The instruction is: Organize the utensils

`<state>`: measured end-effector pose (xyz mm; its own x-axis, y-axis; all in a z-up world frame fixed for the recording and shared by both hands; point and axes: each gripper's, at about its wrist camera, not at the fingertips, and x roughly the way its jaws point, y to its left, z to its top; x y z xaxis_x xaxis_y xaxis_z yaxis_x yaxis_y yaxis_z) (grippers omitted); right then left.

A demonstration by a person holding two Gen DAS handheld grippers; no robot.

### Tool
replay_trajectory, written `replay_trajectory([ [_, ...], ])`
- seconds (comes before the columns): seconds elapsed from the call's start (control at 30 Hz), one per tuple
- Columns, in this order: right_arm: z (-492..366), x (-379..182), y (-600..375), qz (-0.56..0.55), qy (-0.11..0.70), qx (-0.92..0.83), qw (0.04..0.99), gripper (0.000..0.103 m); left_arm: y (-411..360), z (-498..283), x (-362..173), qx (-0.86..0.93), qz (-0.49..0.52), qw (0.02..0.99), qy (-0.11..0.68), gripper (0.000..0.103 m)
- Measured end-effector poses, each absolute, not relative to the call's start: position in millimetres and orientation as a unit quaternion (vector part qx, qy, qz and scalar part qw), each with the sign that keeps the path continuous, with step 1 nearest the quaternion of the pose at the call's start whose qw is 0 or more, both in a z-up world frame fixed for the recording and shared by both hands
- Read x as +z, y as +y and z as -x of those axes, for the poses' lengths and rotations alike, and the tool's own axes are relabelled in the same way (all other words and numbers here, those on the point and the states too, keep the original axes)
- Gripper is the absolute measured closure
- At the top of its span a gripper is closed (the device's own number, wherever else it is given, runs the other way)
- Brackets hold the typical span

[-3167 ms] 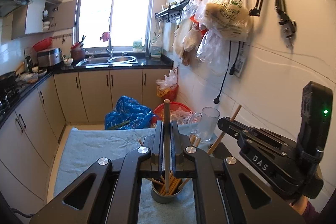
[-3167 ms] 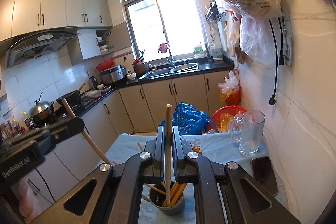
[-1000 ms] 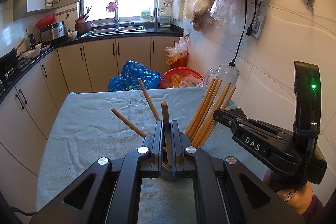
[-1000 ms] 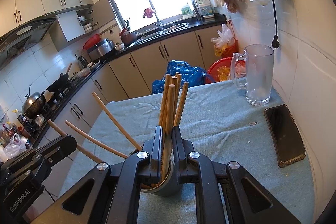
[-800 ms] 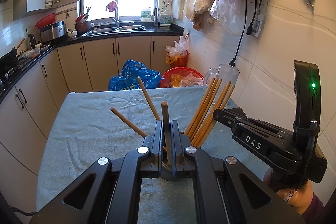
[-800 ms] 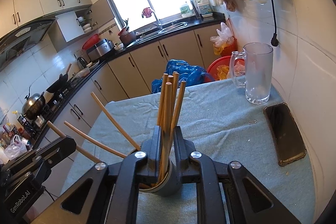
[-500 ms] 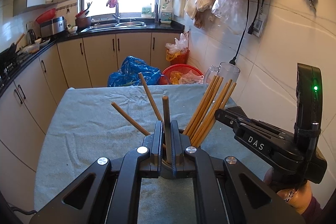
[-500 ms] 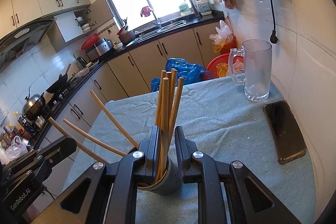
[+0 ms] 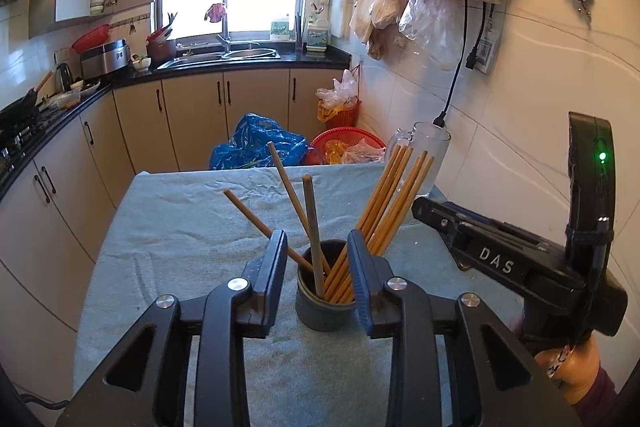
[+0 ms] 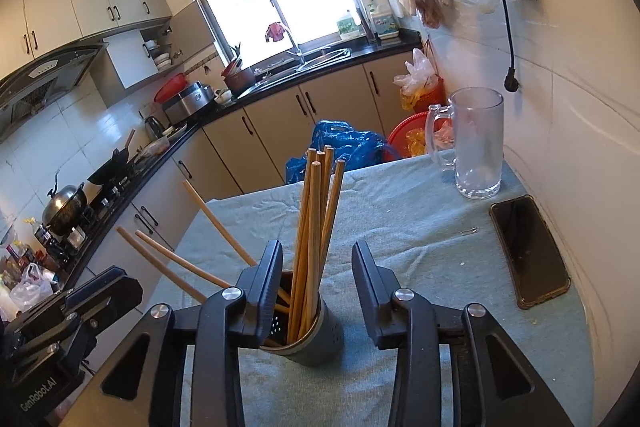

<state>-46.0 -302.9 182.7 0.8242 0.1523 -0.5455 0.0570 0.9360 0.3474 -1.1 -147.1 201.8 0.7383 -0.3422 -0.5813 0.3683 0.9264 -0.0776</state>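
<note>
Slim round wooden chopsticks (image 9: 394, 199) fan from a dark cylindrical holder (image 9: 325, 311) on wrinkled blue-grey cloth (image 9: 180, 227). Both grippers — left (image 9: 317, 259), right (image 10: 316, 267) — have just been opening; their jaws stand spread, pinching nothing.

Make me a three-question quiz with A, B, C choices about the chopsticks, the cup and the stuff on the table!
1. Where are the chopsticks?
A. In the grey holder cup
B. Lying flat on the cloth
C. Inside the glass mug

2. What colour is the cloth on the table?
A. Red
B. Pale blue-green
C. Yellow

3. What is the right gripper doing?
A. Squeezing one chopstick
B. Open, pads clear of the chopsticks
C. Gripping the phone

Answers:
1 A, every stick stands in the cup.
2 B, the towel looks light teal.
3 B, its jaws have just been opening, with gaps on both sides of the bundle.
</note>
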Motion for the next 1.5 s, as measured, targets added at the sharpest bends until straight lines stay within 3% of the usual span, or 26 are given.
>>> replay_trajectory([
  [0.4,91.7,211.2,-305.1,-0.172,0.273,0.019,0.946,0.055,-133.0,41.2,211.4,-0.179,-0.017,0.937,0.3,0.058],
  [0.77,140.2,217.4,-305.3,-0.164,0.277,0.017,0.946,0.044,-120.1,82.8,205.5,-0.167,-0.013,0.936,0.31,0.053],
  [1.5,219.3,165.9,-285.8,-0.199,0.308,0.019,0.93,0.037,-81.6,149.2,176.2,-0.112,0.031,0.936,0.331,0.034],
])
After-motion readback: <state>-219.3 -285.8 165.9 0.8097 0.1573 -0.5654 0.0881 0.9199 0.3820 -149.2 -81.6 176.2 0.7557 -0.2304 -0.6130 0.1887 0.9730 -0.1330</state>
